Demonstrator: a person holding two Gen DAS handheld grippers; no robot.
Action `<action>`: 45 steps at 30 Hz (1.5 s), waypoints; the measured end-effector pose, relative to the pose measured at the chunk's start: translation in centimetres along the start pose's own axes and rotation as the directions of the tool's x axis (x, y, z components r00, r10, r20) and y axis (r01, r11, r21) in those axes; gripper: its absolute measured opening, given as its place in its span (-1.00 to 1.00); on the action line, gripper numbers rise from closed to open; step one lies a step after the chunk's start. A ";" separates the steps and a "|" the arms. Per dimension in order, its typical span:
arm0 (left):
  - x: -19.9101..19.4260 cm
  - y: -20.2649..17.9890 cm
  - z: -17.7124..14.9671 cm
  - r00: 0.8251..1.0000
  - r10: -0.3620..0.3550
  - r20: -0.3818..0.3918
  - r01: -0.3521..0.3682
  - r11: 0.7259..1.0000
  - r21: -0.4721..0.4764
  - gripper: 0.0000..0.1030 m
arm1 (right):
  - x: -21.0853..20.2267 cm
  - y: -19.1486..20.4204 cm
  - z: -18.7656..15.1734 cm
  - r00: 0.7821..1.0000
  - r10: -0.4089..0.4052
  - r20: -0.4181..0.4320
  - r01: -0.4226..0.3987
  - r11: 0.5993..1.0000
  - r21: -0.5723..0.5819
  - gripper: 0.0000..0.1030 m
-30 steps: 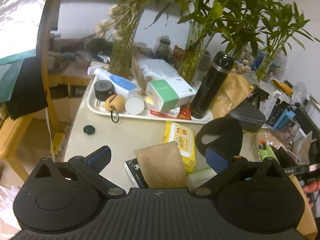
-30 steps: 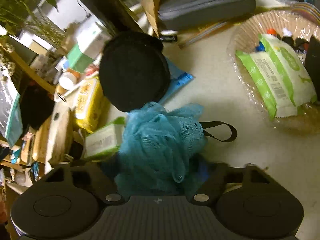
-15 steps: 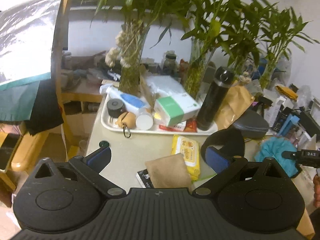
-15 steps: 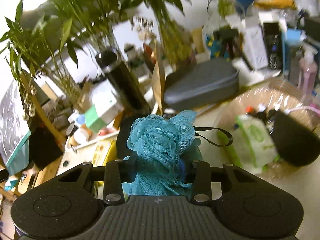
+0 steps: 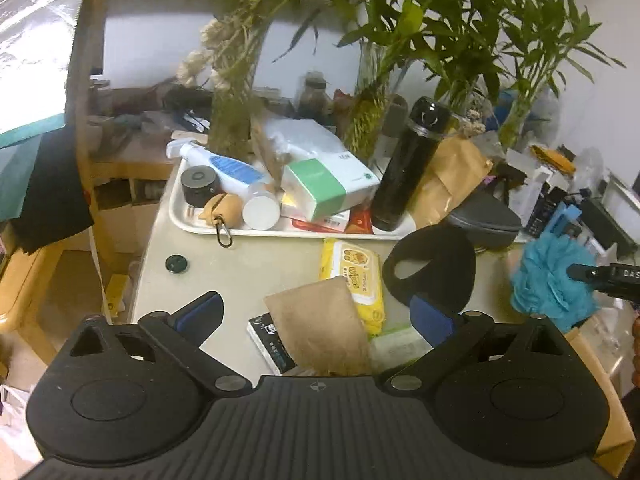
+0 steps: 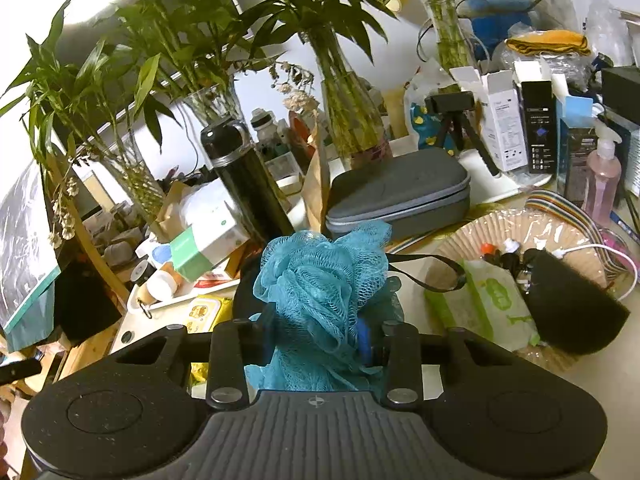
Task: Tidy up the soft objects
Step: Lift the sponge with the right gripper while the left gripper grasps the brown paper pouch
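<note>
Teal mesh bath pouf (image 6: 324, 280) sits pinched between the fingers of the right gripper (image 6: 316, 338), mesh bulging above and below the pads; its black hanging loop (image 6: 436, 272) trails out toward 3 o'clock. In the left wrist view the same pouf (image 5: 552, 280) appears at 3 o'clock, off the tabletop.

Woven basket (image 6: 500, 236) lies at 3 o'clock of the pouf in the right view and already holds a green wipes pack (image 6: 484, 304) and a black soft item (image 6: 572, 312) (identity unclear). Judgement: those two are sorted; the pouf is in transit and not yet placed.

Left gripper (image 5: 316, 312) hangs with fingers spread wide, holding nothing. Ahead of it on the table (image 5: 240, 272): yellow wipes pack (image 5: 356, 276) at 12 o'clock, black eye mask (image 5: 436, 272) at 1 o'clock, brown paper pouch (image 5: 320, 328) between the fingers. Judgement: these soft items are left to sort, so the task is perhaps a third done.

Versus one second ago: the pouf was low over the table with the right camera looking down; now it is raised and the camera faces the plants (image 6: 340, 60) and grey case (image 6: 400, 196). It has also come into the left view. The left gripper has barely shifted.
</note>
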State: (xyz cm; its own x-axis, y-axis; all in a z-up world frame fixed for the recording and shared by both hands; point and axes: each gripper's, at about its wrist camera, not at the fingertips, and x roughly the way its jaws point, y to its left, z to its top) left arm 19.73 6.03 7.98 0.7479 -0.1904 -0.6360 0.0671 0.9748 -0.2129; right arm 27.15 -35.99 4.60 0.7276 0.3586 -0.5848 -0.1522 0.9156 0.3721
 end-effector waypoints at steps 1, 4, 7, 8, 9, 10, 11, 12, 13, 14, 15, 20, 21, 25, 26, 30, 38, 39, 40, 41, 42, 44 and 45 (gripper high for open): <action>0.6 0.2 -0.1 1.000 -0.006 -0.012 0.006 1.000 0.000 0.98 | 0.0 0.1 -0.1 1.000 0.003 -0.001 -0.003 1.000 -0.008 -0.21; 3.1 0.5 -0.6 0.997 0.000 -0.074 0.001 1.000 0.011 0.98 | 0.1 0.8 -0.3 1.000 0.003 -0.003 -0.003 0.999 -0.049 -0.21; 4.9 0.9 -1.4 0.992 -0.003 -0.128 0.007 1.000 0.027 0.93 | 0.0 1.0 -0.3 1.000 -0.002 0.005 0.002 0.998 -0.061 -0.21; 5.5 1.0 -1.6 0.990 0.005 -0.141 -0.001 0.999 0.032 0.84 | -0.1 1.1 -0.3 1.000 0.001 0.010 -0.001 0.998 -0.060 -0.21; 6.1 1.2 -1.8 0.986 0.019 -0.164 -0.013 0.999 0.034 0.70 | -0.2 1.1 -0.2 1.000 0.005 0.014 -0.004 0.998 -0.061 -0.21; 6.6 1.4 -1.9 0.981 0.022 -0.190 -0.016 0.999 0.032 0.66 | -0.2 1.2 -0.2 1.000 0.009 0.014 -0.008 0.998 -0.061 -0.21; 7.1 1.7 -2.0 0.977 0.021 -0.211 -0.016 1.000 0.026 0.63 | -0.1 1.2 -0.3 1.000 0.010 0.012 -0.009 0.998 -0.061 -0.21; 7.5 1.9 -2.1 0.974 0.021 -0.228 -0.018 1.000 0.016 0.56 | -0.1 1.2 -0.2 1.000 0.011 0.010 -0.010 0.998 -0.061 -0.21; 7.8 2.2 -2.1 0.970 0.014 -0.244 -0.013 1.000 0.003 0.52 | 0.0 1.3 -0.2 1.000 0.012 0.007 -0.012 0.998 -0.065 -0.21; 8.1 2.5 -2.1 0.966 -0.007 -0.259 0.003 1.000 -0.018 0.48 | 0.1 1.3 -0.2 1.000 0.011 0.005 -0.011 0.998 -0.068 -0.21; 8.4 2.7 -2.1 0.962 -0.025 -0.272 0.015 0.999 -0.038 0.39 | 0.2 1.4 -0.2 1.000 0.011 0.003 -0.011 0.997 -0.070 -0.21; 10.5 3.3 -2.2 0.944 -0.050 -0.326 0.020 0.995 -0.095 0.04 | 0.4 1.7 -0.2 1.000 0.015 0.000 -0.015 0.997 -0.080 -0.21; 10.8 3.3 -2.2 0.942 -0.049 -0.332 0.020 0.996 -0.092 0.00 | 0.4 1.9 -0.2 1.000 0.015 0.000 -0.015 0.996 -0.083 -0.21; 12.0 2.8 -2.3 0.936 -0.052 -0.347 0.026 0.997 -0.078 -0.48 | 0.4 2.1 -0.2 1.000 0.020 -0.002 -0.020 0.995 -0.094 -0.21; 12.2 2.6 -2.4 0.935 -0.045 -0.350 0.022 0.997 -0.070 -0.60 | 0.4 2.1 -0.2 1.000 0.021 -0.002 -0.021 0.995 -0.096 -0.21; 12.0 2.1 -2.2 0.942 -0.018 -0.334 0.004 0.999 -0.042 -0.96 | 0.2 2.0 -0.1 1.000 0.013 0.005 -0.013 0.995 -0.095 -0.21; 7.7 -1.3 0.7 0.984 0.126 -0.129 -0.101 0.977 0.188 -0.97 | -1.0 1.7 0.1 0.999 0.004 0.047 0.001 0.996 -0.095 -0.21; 7.2 -1.8 1.0 0.986 0.129 -0.107 -0.106 0.974 0.203 -0.97 | -1.2 1.8 0.1 0.999 0.004 0.054 0.002 0.995 -0.100 -0.21; 6.6 -2.4 1.3 0.987 0.136 -0.082 -0.115 0.967 0.227 -0.97 | -1.4 1.9 0.1 0.998 0.004 0.061 0.002 0.994 -0.107 -0.21; 6.2 -3.0 1.5 0.988 0.140 -0.060 -0.121 0.961 0.250 -0.97 | -1.5 2.1 0.2 0.998 0.004 0.067 0.004 0.994 -0.113 -0.21; 5.7 -3.6 1.7 0.989 0.144 -0.038 -0.129 0.953 0.272 -0.97 | -1.7 2.2 0.2 0.997 0.003 0.073 0.006 0.993 -0.120 -0.21; 5.0 -4.5 2.0 0.989 0.150 -0.008 -0.141 0.944 0.298 -0.97 | -2.1 2.6 0.3 0.996 0.007 0.090 0.005 0.991 -0.135 -0.22; 4.7 -5.0 2.2 0.988 0.152 0.008 -0.147 0.940 0.308 -0.97 | -2.2 2.8 0.4 0.995 0.008 0.100 0.007 0.990 -0.144 -0.22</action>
State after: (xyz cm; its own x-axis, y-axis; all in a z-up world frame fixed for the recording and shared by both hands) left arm 24.34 0.57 7.71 0.7545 -0.0394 -0.6551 0.1570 0.9801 0.1219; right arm 25.37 -34.34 7.25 0.7897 0.3455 -0.5069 -0.2420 0.9347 0.2602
